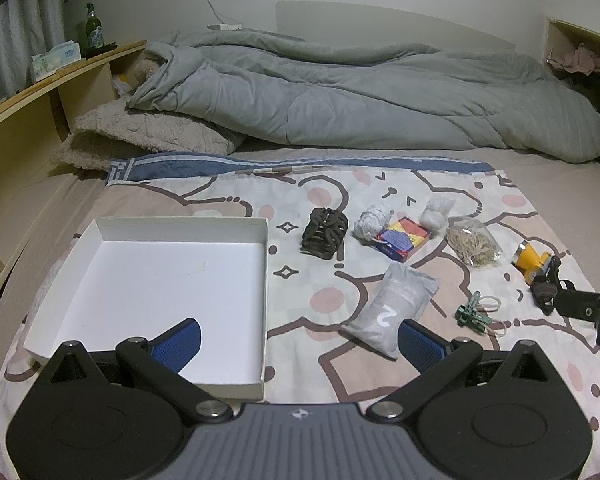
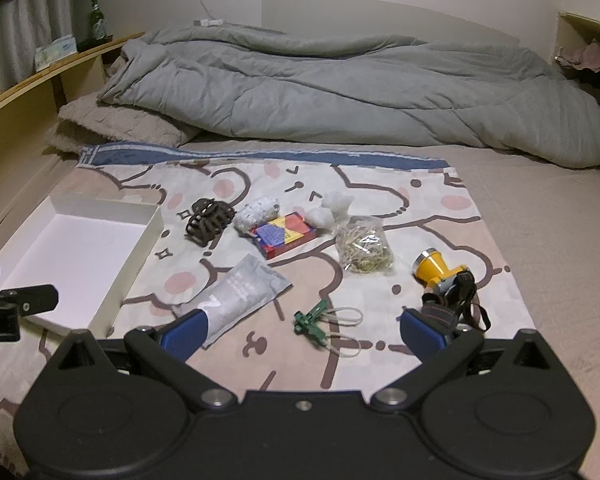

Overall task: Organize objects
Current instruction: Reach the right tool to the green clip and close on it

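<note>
Covering the bed, a cartoon-print sheet (image 2: 440,216) carries scattered items right of an empty white box (image 1: 172,272); grey duvet (image 1: 360,92) behind. Both grippers, left (image 1: 300,344) and right (image 2: 304,334), hover wide open, empty.

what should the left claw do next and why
Probably ease the open left claw forward onto the grey foil pouch, the item lying nearest its tips, then carry it to the empty white cardboard tray, which sits just left of it.

A home bedroom: a rumpled grey duvet (image 1: 364,96) on the bed, wooden bedside shelf (image 1: 40,92) holding a tissue box (image 1: 56,60).
</note>
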Tool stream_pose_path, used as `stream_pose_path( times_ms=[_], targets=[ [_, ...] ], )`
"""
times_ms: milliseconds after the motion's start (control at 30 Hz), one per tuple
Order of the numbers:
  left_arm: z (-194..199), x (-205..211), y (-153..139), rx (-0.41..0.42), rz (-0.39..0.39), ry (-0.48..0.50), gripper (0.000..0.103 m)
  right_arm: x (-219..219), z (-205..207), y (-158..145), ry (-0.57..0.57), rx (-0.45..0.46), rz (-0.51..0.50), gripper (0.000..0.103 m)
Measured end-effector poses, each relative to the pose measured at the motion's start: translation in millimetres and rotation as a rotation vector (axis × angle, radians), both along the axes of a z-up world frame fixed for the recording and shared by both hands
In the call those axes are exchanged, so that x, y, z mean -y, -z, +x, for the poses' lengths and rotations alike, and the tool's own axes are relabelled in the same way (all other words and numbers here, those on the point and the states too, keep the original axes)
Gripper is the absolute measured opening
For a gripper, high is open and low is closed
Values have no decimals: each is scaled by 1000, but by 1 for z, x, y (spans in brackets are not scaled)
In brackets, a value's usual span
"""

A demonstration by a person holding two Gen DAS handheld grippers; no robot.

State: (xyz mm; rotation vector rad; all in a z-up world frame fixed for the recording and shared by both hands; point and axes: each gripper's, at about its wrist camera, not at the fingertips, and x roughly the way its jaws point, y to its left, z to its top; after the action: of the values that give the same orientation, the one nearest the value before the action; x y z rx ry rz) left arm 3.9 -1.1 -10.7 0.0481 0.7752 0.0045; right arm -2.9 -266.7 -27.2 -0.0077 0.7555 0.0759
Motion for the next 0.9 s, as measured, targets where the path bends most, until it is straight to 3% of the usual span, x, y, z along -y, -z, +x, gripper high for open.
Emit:
stream_pose_path(
  times_ms=[600, 900],
  targets=[
    [56, 0, 6, 53, -51, 30, 103, 26, 38, -3, 78, 102, 57, 103],
    [87, 32, 33, 63, -21, 158, 102, 31, 61, 10, 54, 78, 52, 103]
  ],
)
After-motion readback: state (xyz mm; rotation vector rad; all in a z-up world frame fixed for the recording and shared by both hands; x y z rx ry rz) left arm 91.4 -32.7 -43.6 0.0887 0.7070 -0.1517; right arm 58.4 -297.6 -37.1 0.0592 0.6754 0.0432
